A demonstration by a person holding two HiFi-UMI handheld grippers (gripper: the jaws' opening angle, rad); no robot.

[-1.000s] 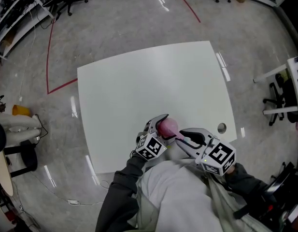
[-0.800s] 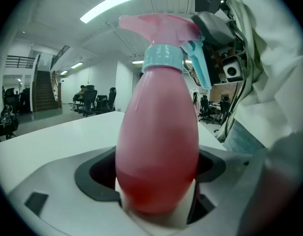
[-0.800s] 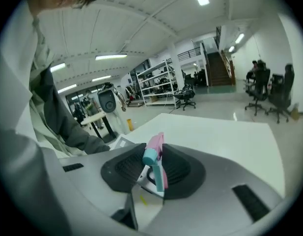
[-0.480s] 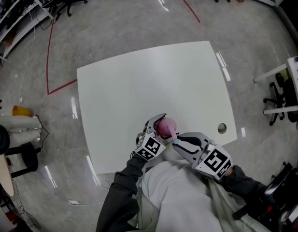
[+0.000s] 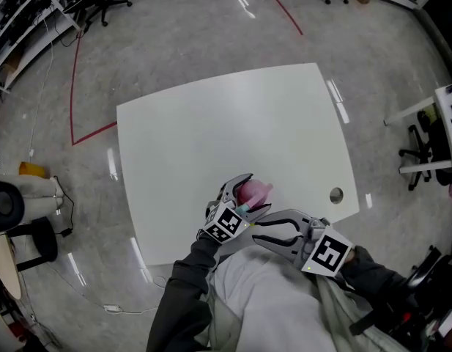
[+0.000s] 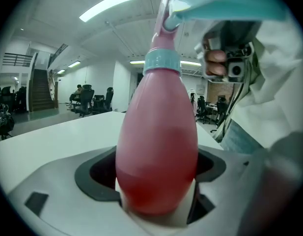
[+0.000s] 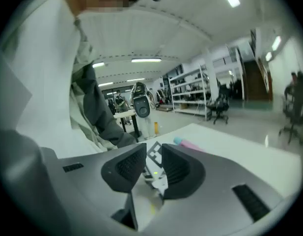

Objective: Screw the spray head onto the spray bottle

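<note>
My right gripper (image 5: pixel 256 231) has just come away from the spray bottle (image 5: pixel 255 191). 1 second ago its fingers were up against the top of the bottle. Now it sits nearer to me and further right, just beside the bottle but not touching it, and its marker cube shows at a different angle, so the wrist has rolled on the way out. Its fingers stand a narrow gap apart with nothing between them; through the gap I see only the other gripper's marker cube.

The left gripper (image 5: pixel 236 191) has not shifted. Its fingers are clamped on the pink belly of the bottle and hold it at the near edge of the white bench (image 5: pixel 211 123), with the neck leaning back toward me.

In the left gripper view the teal collar (image 6: pixel 161 63) sits around the neck, and the teal spray head (image 6: pixel 225 4) runs off the top of the frame above it. The head looks seated on the bottle, though I cannot tell how tight the thread is.

I read the pull-back and roll as a reset of the wrist between turns. If so, the right fingers must return to the collar for 1 more twist while the left keeps its grip.
</note>
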